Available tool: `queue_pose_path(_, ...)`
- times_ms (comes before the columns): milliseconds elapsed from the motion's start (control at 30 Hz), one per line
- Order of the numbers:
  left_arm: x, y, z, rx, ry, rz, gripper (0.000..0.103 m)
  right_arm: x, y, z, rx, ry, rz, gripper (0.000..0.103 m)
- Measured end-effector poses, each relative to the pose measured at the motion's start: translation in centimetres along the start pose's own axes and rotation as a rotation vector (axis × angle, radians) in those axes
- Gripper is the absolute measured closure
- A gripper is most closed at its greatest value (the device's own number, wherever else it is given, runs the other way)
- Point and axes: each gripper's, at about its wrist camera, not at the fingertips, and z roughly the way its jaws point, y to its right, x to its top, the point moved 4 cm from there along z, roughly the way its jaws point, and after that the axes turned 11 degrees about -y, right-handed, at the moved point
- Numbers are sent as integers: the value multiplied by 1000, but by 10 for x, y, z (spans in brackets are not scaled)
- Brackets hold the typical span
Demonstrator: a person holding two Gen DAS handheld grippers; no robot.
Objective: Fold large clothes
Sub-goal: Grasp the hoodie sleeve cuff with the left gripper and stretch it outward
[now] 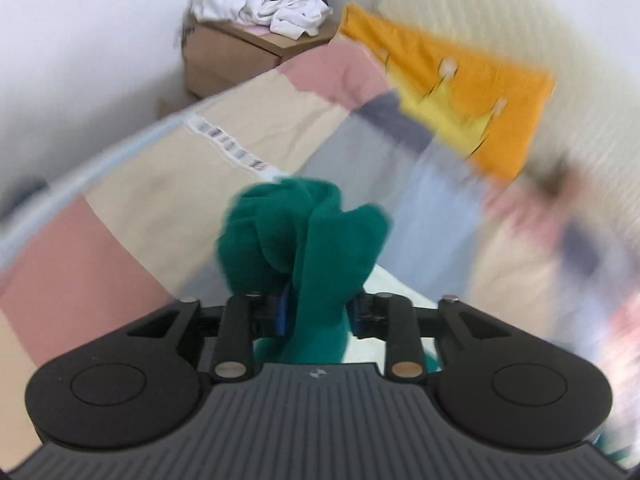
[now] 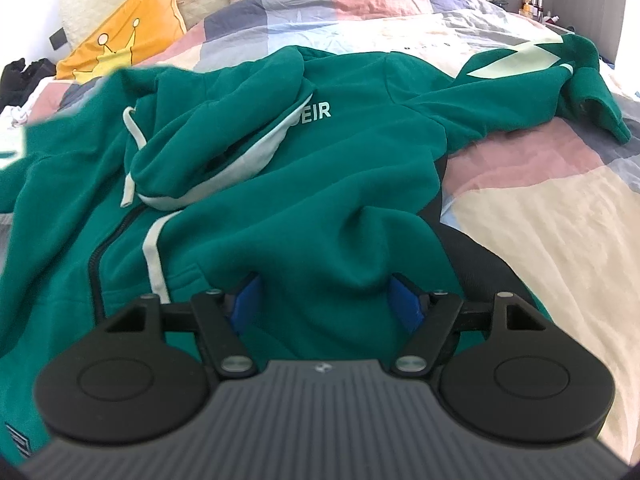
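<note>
Green fleece fills most of the right wrist view: a zip-up hoodie (image 2: pixel 280 184) lies spread, front up, on a bed under a patchwork duvet (image 2: pixel 540 208) of pink, cream, grey and blue squares. Its hood, lined in pale cloth, is flopped over the chest beside white lettering, and one sleeve reaches toward the far right edge of the duvet. An orange cushion (image 2: pixel 132 40) with a yellow crown leans at the head of the bed, beyond the hoodie's left shoulder.

The right gripper (image 2: pixel 326 300) rests low on the hoodie's body with its blue pads (image 2: pixel 404 300) set wide on either side of a raised fold of fleece; whether they press on it cannot be told.

In the blurred left wrist view, the left gripper (image 1: pixel 318 312) stands narrowly parted with a bunched part of the hoodie (image 1: pixel 304 232) pinched between its fingers, lifted clear of the duvet (image 1: pixel 160 184). Beyond the duvet's edge stands a cardboard box (image 1: pixel 232 56) heaped with white and dark laundry.
</note>
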Motion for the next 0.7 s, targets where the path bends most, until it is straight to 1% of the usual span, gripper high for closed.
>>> queue_pose_path(33, -3, 8, 10, 45, 6, 20, 69, 0, 0, 1, 0, 1, -2, 30)
queue_pose_path(67, -8, 16, 22, 56, 3, 35, 63, 1, 0, 1, 2, 2, -2, 30)
queue_pose_path(100, -13, 24, 32, 33, -12, 52, 56, 1, 0, 1, 4, 4, -1, 30)
queue_pose_path(133, -22, 33, 43, 8, -19, 74, 55, 1, 0, 1, 5, 5, -1, 30)
queue_pose_path(167, -29, 43, 50, 3, -19, 104, 55, 1, -1, 2, 6, 5, -1, 30)
queue_pose_path(200, -37, 52, 56, 18, -19, 137, 54, 1, -1, 2, 8, 5, -1, 30)
queue_pose_path(233, -44, 63, 62, 14, -23, 180, 54, 2, -1, 3, 10, 5, -1, 30)
queue_pose_path(267, -55, 75, 68, -15, -36, 243, 54, 2, -1, 3, 12, 5, 0, 30)
queue_pose_path(300, -66, 87, 71, -42, -46, 306, 53, 2, -1, 3, 14, 6, 1, 30)
queue_pose_path(333, -74, 94, 71, -56, -39, 345, 53, 2, 0, 3, 16, 6, 3, 30)
queue_pose_path(367, -82, 96, 68, -62, -29, 370, 53, 2, 0, 3, 19, 6, 6, 30)
queue_pose_path(400, -87, 97, 66, -71, -19, 385, 49, 3, 0, 4, 21, 6, 8, 30)
queue_pose_path(467, -92, 89, 61, -97, -9, 363, 44, 3, -1, 4, 25, 6, 10, 30)
queue_pose_path(533, -93, 72, 50, -106, 31, 332, 43, 3, -2, 5, 28, 7, 12, 30)
queue_pose_path(567, -92, 70, 47, -95, 55, 316, 40, 3, -1, 4, 30, 7, 13, 30)
queue_pose_path(633, -91, 48, 39, -67, 98, 268, 39, 4, -1, 3, 36, 6, 14, 30)
queue_pose_path(700, -87, 23, 36, -55, 112, 217, 39, 4, 1, 0, 47, 11, 26, 30)
